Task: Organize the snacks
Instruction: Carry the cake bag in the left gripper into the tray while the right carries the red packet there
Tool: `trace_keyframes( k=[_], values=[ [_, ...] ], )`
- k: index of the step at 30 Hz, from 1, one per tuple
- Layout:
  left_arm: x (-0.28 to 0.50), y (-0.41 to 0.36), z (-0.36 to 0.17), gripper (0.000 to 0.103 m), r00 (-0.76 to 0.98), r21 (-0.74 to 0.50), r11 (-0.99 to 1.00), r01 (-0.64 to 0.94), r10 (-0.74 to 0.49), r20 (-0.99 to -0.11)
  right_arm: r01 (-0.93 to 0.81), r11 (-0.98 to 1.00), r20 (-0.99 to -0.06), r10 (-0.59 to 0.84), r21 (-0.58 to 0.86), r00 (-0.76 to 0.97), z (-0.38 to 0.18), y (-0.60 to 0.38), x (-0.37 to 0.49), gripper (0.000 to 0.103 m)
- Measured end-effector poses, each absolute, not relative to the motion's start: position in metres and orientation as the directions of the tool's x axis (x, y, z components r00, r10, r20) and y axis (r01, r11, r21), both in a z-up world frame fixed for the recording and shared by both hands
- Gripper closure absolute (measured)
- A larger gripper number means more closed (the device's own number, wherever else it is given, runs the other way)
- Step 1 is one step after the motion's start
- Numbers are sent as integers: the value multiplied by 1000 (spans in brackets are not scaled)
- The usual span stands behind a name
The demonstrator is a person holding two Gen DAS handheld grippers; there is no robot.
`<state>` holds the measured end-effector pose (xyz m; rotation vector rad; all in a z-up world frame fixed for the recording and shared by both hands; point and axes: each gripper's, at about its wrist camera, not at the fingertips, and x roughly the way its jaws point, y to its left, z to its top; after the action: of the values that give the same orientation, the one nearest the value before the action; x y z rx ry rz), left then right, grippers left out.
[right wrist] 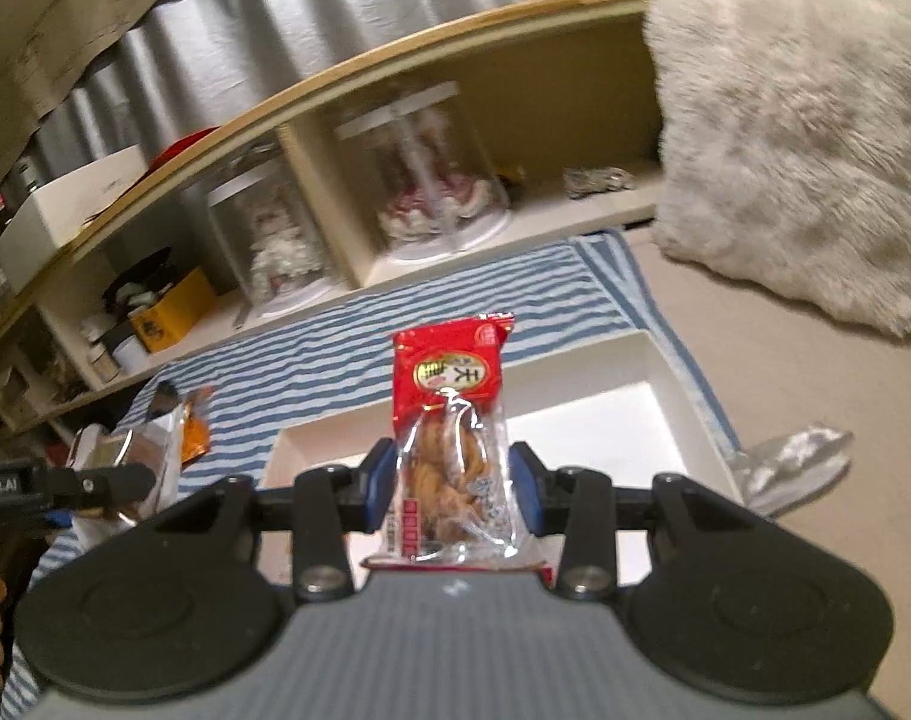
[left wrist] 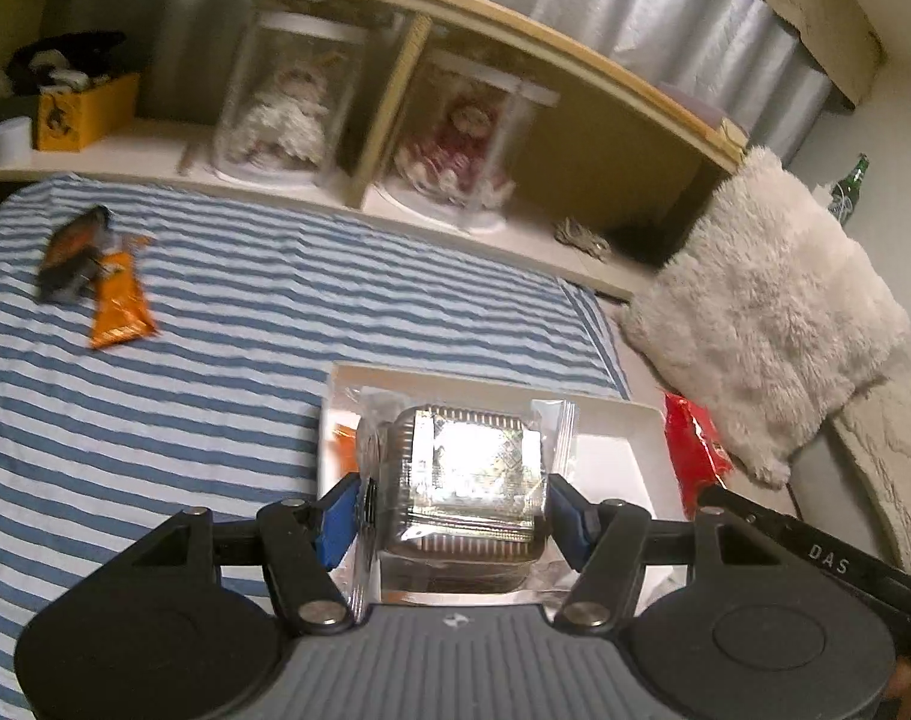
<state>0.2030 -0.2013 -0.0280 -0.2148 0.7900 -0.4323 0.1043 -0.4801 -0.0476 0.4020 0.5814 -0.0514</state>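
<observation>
Carrying snacks to the white tray, the left gripper clamps its fingers on a foil-topped pastry pack. The right gripper pinches a red twist-snack packet; next, each likely needs lowering into the tray and releasing.

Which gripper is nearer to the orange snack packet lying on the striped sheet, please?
Left. The left gripper holds a wrapped cake beside the orange packet; the right gripper is further over by the white tray.
</observation>
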Motion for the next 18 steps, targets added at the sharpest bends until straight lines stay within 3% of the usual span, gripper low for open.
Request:
trace_keyframes(
  k=[13, 18],
  values=[
    [220, -260, -83, 38, 522, -390, 882, 266, -472, -710, 226, 899, -616, 60, 376, 785, -86, -504, 115, 56],
    [228, -270, -103, 38, 510, -340, 907, 249, -421, -750, 227, 901, -645, 74, 371, 761, -98, -505, 124, 56]
  ],
)
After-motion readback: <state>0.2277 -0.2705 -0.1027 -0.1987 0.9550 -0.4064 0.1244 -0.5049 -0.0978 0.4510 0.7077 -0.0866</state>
